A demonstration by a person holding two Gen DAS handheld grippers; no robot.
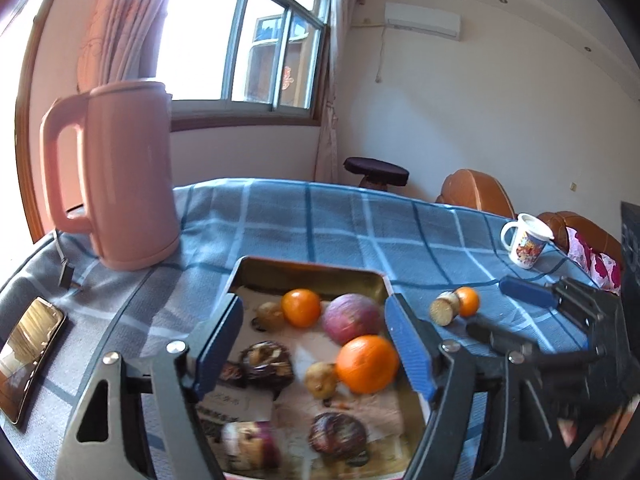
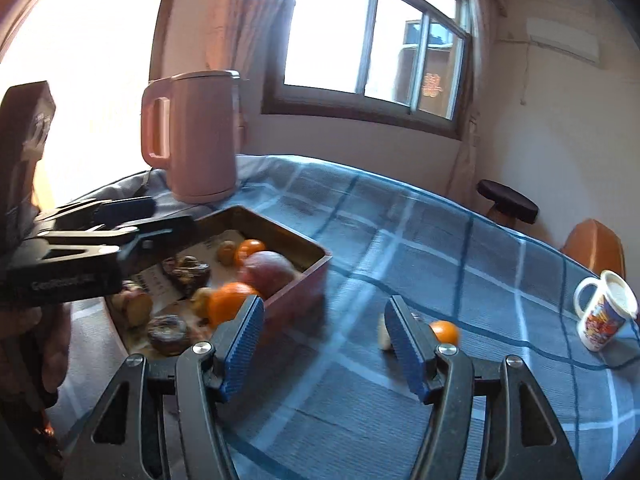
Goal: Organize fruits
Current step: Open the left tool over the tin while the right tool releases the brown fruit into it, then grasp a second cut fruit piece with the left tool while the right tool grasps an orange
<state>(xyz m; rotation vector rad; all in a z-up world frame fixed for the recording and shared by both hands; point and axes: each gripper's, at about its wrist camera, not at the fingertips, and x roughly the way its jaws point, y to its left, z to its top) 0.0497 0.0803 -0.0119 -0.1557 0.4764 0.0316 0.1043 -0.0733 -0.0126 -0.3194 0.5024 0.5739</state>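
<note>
Here the blue plaid tablecloth (image 2: 400, 240) carries the metal tin (image 1: 312, 270), already holding most fruit. Outside it, to its right, lie a small orange (image 2: 445, 331) and a cut pale piece (image 1: 445, 307), touching. The right gripper (image 2: 326, 344), jaws apart and empty, is nearer; both lie just right of its line. The left gripper (image 1: 314, 344), jaws apart and empty, hangs over the tin.

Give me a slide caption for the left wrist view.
Open left gripper over a tin of oranges and other produce; one orange waits outside on the tablecloth.
</note>
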